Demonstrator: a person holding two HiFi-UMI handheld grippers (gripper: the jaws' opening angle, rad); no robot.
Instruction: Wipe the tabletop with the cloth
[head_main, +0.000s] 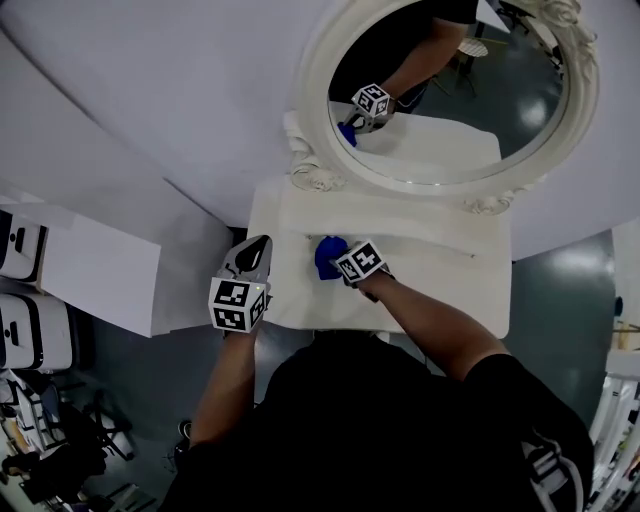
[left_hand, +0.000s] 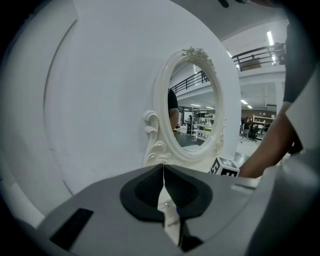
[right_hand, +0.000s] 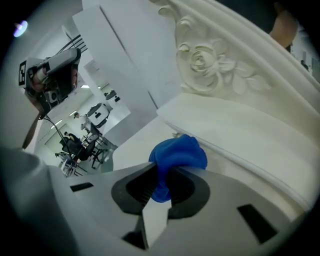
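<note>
The blue cloth (head_main: 327, 255) sits bunched into a ball left of centre on the white tabletop (head_main: 445, 275), a little in front of the lower left part of the mirror (head_main: 500, 100). In the right gripper view the cloth (right_hand: 180, 154) bulges out past the jaw tips, with its lower fold drawn down between them, and it lies close to the raised ledge at the foot of the carved mirror frame (right_hand: 202, 62).

The right gripper (head_main: 340, 266) is clamped on the cloth. Its jaws stand narrow, held apart only by the pinched fabric, as the right gripper (right_hand: 162, 172) shows in its own view. In the head view its marker cube lies just to the right of the cloth, and the forearm runs down and to the right from it. The mirror shows the same gripper and a patch of blue.

The left gripper (head_main: 258, 246) is at the left edge of the tabletop, well apart from the cloth, with its tips pointing toward the top of the frame. In its own view the left gripper (left_hand: 163, 175) has its jaws pressed together along a thin seam with nothing between them. Whether it touches the tabletop cannot be told. Beyond its tips stand the oval mirror (left_hand: 192, 107) with its scrolled white frame and a pale curved wall (left_hand: 100, 90). The right gripper's cube shows low at the right of the mirror.
</note>
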